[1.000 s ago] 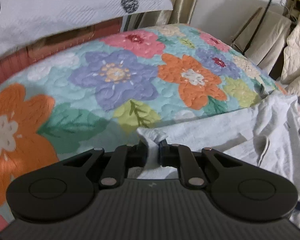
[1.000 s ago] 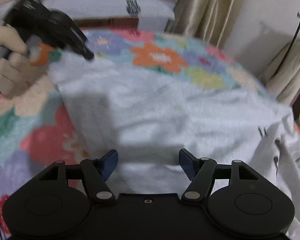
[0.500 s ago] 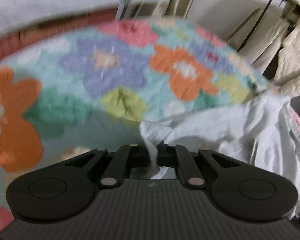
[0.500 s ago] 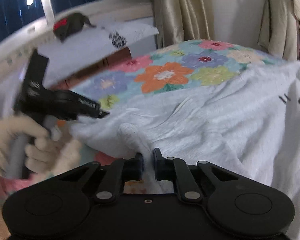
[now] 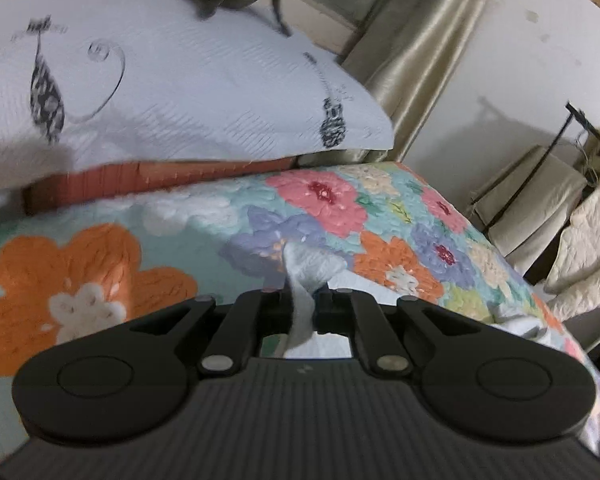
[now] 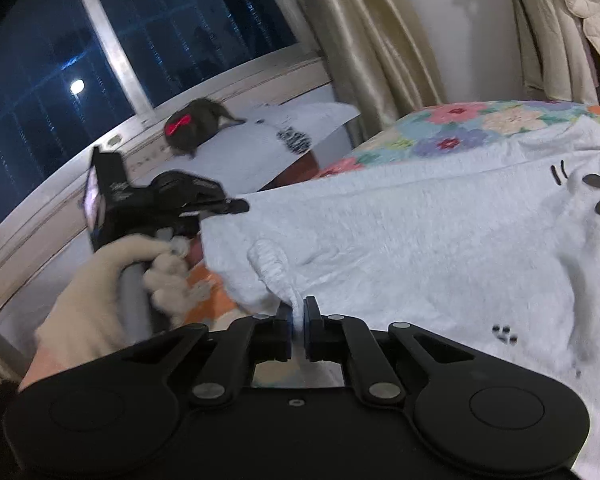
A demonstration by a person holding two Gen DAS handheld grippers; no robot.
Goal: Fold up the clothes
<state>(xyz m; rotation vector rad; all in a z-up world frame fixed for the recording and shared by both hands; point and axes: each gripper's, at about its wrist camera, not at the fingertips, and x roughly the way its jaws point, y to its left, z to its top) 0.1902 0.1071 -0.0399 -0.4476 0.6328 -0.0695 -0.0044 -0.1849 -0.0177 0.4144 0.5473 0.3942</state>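
Note:
A light grey garment [image 6: 412,240] with a cartoon print is held up over the floral bedspread [image 6: 480,120]. My right gripper [image 6: 298,316] is shut on a ribbed edge of the garment at its near corner. My left gripper [image 5: 302,300] is shut on another corner, and a tuft of grey cloth [image 5: 308,268] sticks up between its fingers. In the right wrist view the left gripper [image 6: 236,206] is at the left, held by a gloved hand, with the cloth edge stretched between the two grippers.
A white pillow [image 5: 160,92] with cat drawings lies at the head of the bed, a dark plush toy [image 6: 196,124] on it. A dark window [image 6: 100,40] and beige curtains [image 6: 372,40] are behind. Quilted covers [image 5: 580,216] hang at the right.
Both grippers have lifted the garment off the bed and tilted upward. The right gripper went from open to shut on the garment's edge a second ago.

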